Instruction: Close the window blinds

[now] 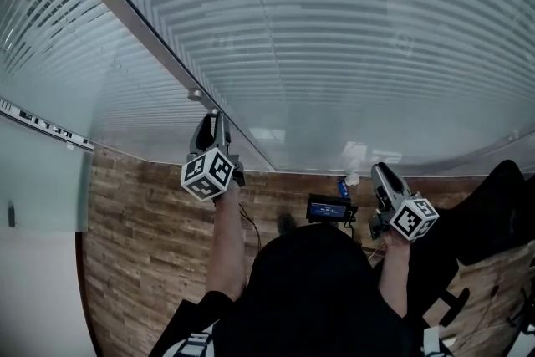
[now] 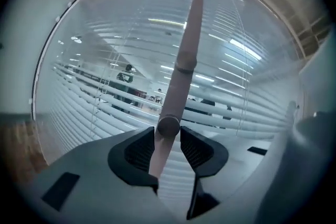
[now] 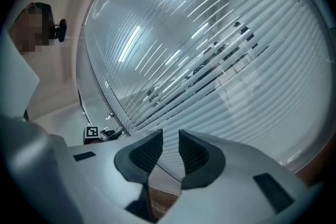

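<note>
- The window blinds [image 1: 351,54] hang behind glass and fill the upper part of the head view. They stand directly ahead of both grippers, with horizontal slats running the full width.
- In both gripper views the slats are tilted partly open. Dark gaps between them show a lit room beyond, with ceiling lights.
- The wood-plank floor [image 1: 142,221] lies below the blinds, at the foot of the glass.
- The person stands facing the blinds with both forearms raised towards them.
- The left gripper [image 2: 168,136] is held up close to the glass, nearly level. Its marker cube [image 1: 207,174] faces the head camera.
- The right gripper [image 3: 170,139] is lower and to the right, well apart from the left gripper. Its fingers stand narrowly apart with nothing between them.
- The tilt wand [image 2: 186,60] hangs in front of the slats and slants down into the left gripper. The left fingers are set on it, one ribbed pad [image 2: 143,150] against each side of the rod.
</note>
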The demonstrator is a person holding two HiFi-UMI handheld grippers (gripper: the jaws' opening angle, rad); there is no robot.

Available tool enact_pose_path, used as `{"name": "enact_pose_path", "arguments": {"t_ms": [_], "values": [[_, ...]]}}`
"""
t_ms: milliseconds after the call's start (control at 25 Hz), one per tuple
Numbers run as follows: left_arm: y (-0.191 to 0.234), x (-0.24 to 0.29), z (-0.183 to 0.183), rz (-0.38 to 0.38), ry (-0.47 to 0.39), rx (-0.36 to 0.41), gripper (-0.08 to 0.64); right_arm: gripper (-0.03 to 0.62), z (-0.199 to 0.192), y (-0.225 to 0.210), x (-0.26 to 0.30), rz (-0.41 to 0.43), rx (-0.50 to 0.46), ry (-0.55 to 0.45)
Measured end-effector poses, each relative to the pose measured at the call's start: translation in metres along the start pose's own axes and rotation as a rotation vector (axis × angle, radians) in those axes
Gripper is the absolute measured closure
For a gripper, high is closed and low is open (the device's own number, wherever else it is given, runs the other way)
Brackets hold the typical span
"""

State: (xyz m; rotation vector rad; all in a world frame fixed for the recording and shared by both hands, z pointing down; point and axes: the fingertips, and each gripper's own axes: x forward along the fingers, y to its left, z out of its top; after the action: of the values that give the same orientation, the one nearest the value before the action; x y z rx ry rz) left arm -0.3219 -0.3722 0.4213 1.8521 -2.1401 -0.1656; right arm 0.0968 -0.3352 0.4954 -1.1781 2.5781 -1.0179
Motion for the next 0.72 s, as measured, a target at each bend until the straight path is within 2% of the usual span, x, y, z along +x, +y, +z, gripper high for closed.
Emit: {"name": "enact_pose_path", "arguments": {"t_ms": [80,120,200,280,480,560,640,680,720], "values": [[0.001,0.001,0.005,-0.01,-0.017,-0.045,0.411,0.5,0.0,-0.002,-0.002,-0.009,0.002,0.0],[0.001,0.002,0.007,-0.009,-0.02,-0.04,0.413,0.5,-0.001,-0.003,-0.003,-0.013,0.003,0.0],[0.0,0.003,0.008,0.008,-0.011,0.021,0.42,0.5,-0.002,-0.004,-0.005,-0.02,0.003,0.001],[-0.001,0.003,0.006,0.04,0.014,0.142,0.422,0.5,-0.002,-0.005,-0.005,-0.019,0.004,-0.003],[-0.001,0.006,0.001,0.174,0.097,0.65,0.422,0.5,-0.003,-0.004,-0.003,-0.012,0.004,-0.001],[-0.002,0.007,0.0,0.209,0.118,0.793,0.422,0.5,-0.003,-0.003,-0.002,-0.011,0.004,0.003],[-0.002,0.008,0.0,0.224,0.127,0.873,0.422,0.499,-0.003,-0.002,0.0,-0.008,0.003,0.005],[-0.002,0.008,-0.001,0.215,0.124,0.865,0.422,0.5,-0.003,-0.001,0.0,-0.006,0.002,0.007],[-0.003,0.008,-0.002,0.189,0.117,0.805,0.421,0.5,-0.004,-0.001,0.0,-0.004,0.002,0.006]]}}
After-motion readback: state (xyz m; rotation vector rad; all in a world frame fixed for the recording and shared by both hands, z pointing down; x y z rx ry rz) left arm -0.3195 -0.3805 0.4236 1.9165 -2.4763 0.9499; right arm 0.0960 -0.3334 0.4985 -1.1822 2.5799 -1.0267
